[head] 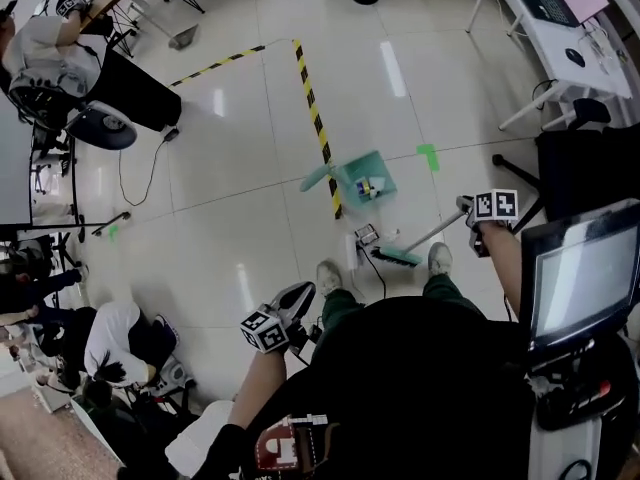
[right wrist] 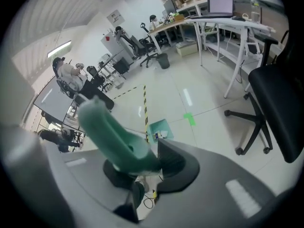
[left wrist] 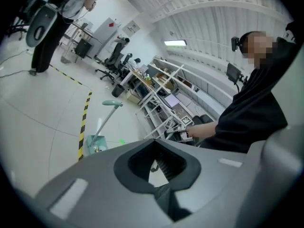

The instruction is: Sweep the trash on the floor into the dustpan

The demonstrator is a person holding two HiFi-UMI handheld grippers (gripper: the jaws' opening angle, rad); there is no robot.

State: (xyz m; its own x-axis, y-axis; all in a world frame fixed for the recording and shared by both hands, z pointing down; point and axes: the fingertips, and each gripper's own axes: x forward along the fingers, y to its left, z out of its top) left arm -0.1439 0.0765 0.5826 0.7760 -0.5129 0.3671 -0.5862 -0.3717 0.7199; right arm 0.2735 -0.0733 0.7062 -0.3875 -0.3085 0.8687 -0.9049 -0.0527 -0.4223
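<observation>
A teal dustpan (head: 352,175) stands on the floor beside the striped tape, with bits of trash (head: 369,186) inside it. It also shows in the left gripper view as the dustpan (left wrist: 93,143) with an upright handle, and as the dustpan (right wrist: 159,129) in the right gripper view. My right gripper (head: 467,209) is shut on the green broom handle (right wrist: 116,139). The broom head (head: 396,257) rests on the floor near my feet, short of the dustpan. My left gripper (head: 297,296) is shut on nothing, low at my left side.
Yellow-black tape (head: 316,118) crosses the floor. A small box with a cable (head: 366,235) lies by the broom head. A black office chair (right wrist: 275,103) and a white desk (head: 545,38) are at the right, a monitor cart (head: 580,278) close by. People sit at the left.
</observation>
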